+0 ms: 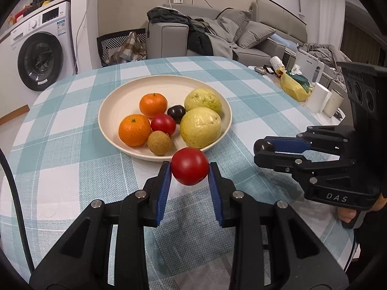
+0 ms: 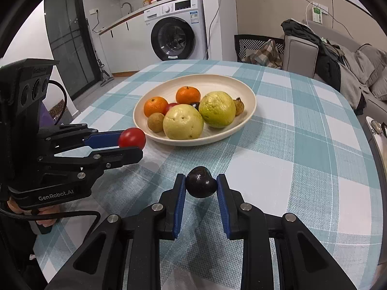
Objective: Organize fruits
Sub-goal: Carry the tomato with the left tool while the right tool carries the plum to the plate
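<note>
2 grippers | L "GenRobot.AI": red tomato | R "DAS": dark plum

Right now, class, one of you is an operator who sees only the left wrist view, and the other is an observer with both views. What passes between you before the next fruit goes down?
Operator: The right gripper is side-on to me. How is its load held?
Observer: In the right wrist view, the dark fruit is pinched squarely between both blue pads.
Operator: Is anything on the plate hidden from me?
Observer: Yes. A small brown fruit sits near the rim, behind the farther yellow-green fruit.
</note>
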Available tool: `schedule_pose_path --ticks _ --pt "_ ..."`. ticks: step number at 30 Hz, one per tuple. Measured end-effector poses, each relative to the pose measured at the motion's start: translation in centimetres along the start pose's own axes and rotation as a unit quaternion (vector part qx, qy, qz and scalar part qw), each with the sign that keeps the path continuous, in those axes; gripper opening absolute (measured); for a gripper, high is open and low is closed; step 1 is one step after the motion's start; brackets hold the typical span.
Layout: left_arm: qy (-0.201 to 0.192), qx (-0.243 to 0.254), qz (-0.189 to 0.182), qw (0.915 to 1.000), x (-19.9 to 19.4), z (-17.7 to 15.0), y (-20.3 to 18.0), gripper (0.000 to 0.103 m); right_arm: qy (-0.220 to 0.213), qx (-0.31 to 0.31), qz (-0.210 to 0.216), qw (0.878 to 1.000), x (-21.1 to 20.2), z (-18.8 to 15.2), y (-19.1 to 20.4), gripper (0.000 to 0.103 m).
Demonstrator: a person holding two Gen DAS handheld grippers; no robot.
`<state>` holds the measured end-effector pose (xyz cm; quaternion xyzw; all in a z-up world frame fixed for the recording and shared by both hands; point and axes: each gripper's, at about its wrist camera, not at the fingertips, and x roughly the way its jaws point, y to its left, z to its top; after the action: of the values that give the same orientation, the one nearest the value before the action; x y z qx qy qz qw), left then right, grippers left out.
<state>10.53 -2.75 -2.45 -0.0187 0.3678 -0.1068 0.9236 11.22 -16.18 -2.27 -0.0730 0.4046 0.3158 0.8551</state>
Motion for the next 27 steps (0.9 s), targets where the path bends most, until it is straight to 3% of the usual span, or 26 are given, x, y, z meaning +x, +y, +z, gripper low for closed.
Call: schedule_pose_path --ticks 17,27 --pt "-0.045 -0.018 0.027 0.9985 -2.3 1.1 1.4 0.028 -0.078 0.023 0.008 0.997 -1.5 1.5 -0.6 0.027" --pt "-0.05 -0.035 0.035 0.9975 -1.9 1.8 2.8 0.028 -0.093 0.037 0.015 0.995 -0.9 2.8 -1.1 0.027"
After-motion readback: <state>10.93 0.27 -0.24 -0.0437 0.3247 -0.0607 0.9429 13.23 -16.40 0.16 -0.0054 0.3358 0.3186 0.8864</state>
